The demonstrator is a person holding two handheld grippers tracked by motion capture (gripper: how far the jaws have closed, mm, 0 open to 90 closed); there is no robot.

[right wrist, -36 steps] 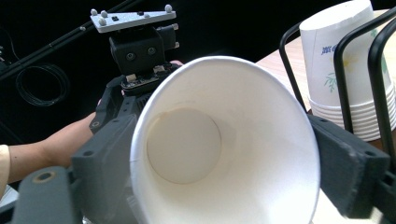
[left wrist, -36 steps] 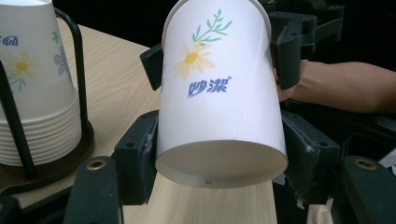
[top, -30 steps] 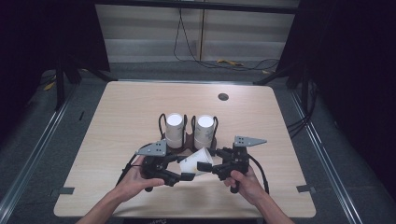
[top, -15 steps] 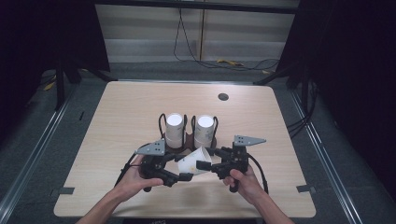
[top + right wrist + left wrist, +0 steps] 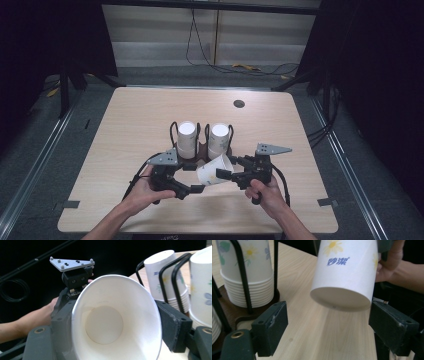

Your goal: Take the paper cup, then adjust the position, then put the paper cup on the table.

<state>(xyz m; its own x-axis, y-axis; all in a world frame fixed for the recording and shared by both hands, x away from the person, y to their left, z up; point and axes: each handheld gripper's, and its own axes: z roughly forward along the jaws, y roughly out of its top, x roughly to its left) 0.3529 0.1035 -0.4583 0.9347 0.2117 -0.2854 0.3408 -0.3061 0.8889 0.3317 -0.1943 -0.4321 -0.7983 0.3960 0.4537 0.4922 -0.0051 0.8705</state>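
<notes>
A white paper cup (image 5: 215,170) with a daisy print lies tilted on its side above the table's front. My right gripper (image 5: 228,175) is shut on its rim. In the right gripper view the cup's mouth (image 5: 105,325) faces the camera, squeezed between that gripper's (image 5: 117,315) jaws, which have just closed in on it. My left gripper (image 5: 196,177) is open and its jaws have just been opening. In the left gripper view the cup's base end (image 5: 347,272) hangs between the left gripper's (image 5: 329,315) spread pads, clear of both.
Two stacks of upside-down paper cups (image 5: 187,137) (image 5: 219,140) stand in a dark wire holder (image 5: 202,147) just behind the grippers, also seen as a stack (image 5: 247,272) and stacks (image 5: 166,270). A dark round spot (image 5: 239,103) marks the wooden table (image 5: 150,115) at the back.
The left gripper's jaws have spread apart off the cup's base end. The cup stays in the right gripper, and both hands have kept their places.
</notes>
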